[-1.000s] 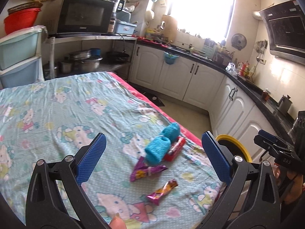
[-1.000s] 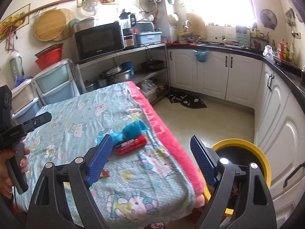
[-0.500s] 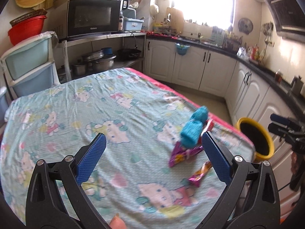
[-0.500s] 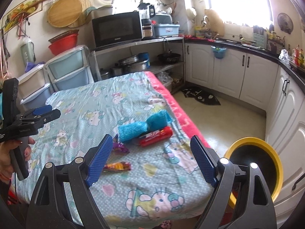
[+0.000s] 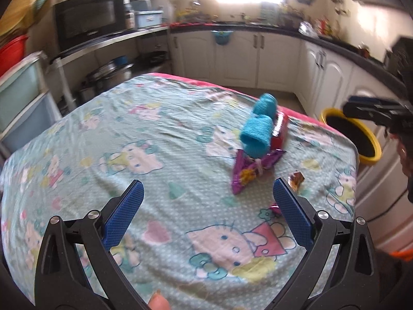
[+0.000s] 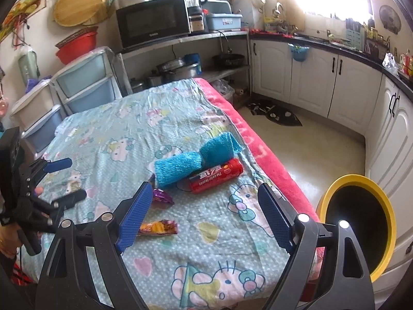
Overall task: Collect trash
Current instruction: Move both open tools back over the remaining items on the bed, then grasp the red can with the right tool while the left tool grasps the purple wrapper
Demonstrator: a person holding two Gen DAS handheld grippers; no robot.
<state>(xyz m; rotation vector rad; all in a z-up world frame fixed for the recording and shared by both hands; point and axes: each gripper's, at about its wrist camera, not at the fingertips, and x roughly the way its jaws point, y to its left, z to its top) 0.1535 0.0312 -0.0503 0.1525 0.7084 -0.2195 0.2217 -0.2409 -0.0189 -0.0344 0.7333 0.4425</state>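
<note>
A red snack tube [image 6: 216, 172] lies on the Hello Kitty tablecloth [image 6: 124, 134], partly under a blue towel [image 6: 191, 161]. A purple wrapper [image 5: 251, 171] lies by the towel [image 5: 258, 131], and an orange wrapper [image 6: 158, 227] lies nearer the front. A yellow-rimmed bin [image 6: 358, 228] stands on the floor right of the table. My left gripper [image 5: 207, 211] is open and empty above the cloth, left of the wrappers. My right gripper [image 6: 204, 213] is open and empty above the table's front edge.
A pink towel edge [image 6: 247, 134] runs along the table's right side. White cabinets [image 6: 315, 82] line the far wall and right. A shelf with a microwave [image 6: 152, 24] and plastic drawers [image 6: 85, 85] stand behind the table.
Both grippers have swung left and drawn nearer the table; the wrappers, towel and tube now sit closer in both views. Both stay open. The left view is blurred by motion.
</note>
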